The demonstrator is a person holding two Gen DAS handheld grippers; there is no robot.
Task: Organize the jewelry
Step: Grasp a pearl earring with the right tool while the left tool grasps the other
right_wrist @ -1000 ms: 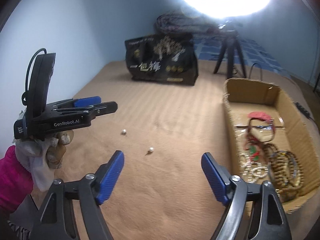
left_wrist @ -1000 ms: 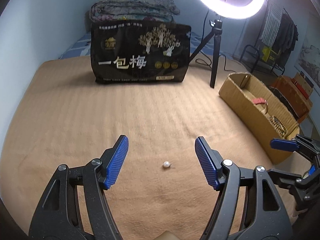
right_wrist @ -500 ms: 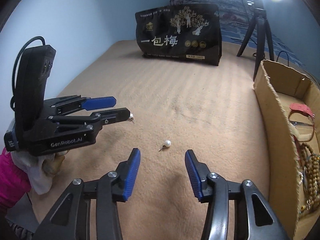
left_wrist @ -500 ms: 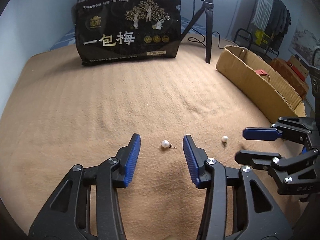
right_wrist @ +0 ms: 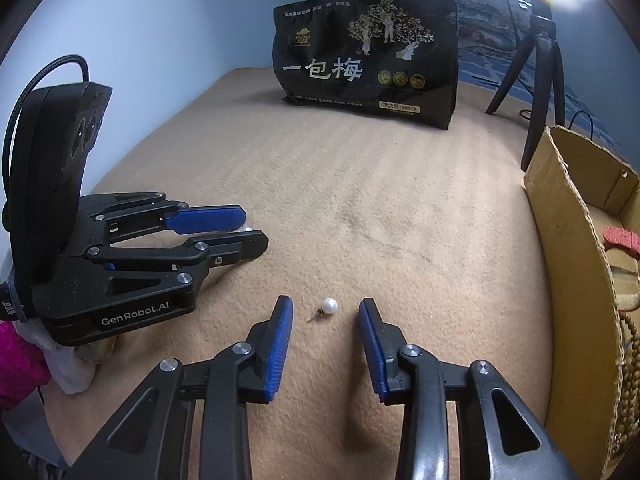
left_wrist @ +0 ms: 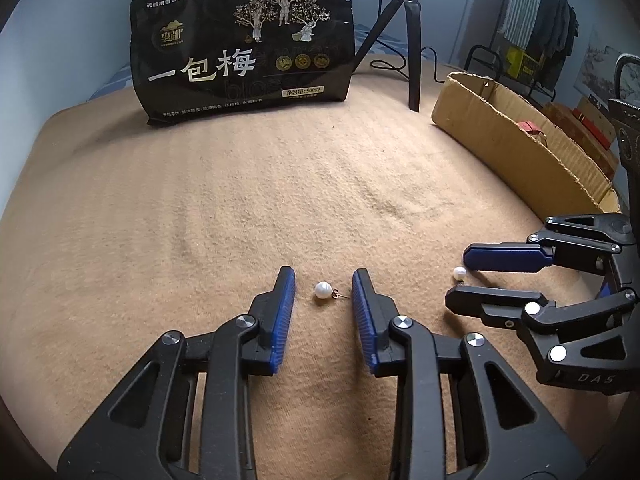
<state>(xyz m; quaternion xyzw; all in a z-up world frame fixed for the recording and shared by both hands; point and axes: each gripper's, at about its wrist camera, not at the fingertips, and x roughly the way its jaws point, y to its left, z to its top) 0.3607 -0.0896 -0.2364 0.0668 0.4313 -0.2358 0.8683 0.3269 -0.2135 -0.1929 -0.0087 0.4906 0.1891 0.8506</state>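
Left gripper (left_wrist: 323, 286) partly open around pearl earring (left_wrist: 323, 290), lower centre, not touching. Right gripper (right_wrist: 325, 314) likewise brackets second pearl earring (right_wrist: 329, 305). Cardboard box (right_wrist: 576, 264) cut off at right edge, contents mostly hidden.

Glossy pearl earrings (left_wrist: 323, 290) lie on a matt, ribbed cloth blanket (left_wrist: 200, 208).

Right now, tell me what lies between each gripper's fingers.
One pearl earring each, lying on the blanket: the left gripper straddles one earring in the left wrist view, the right gripper the other earring in the right wrist view. Neither is gripped.
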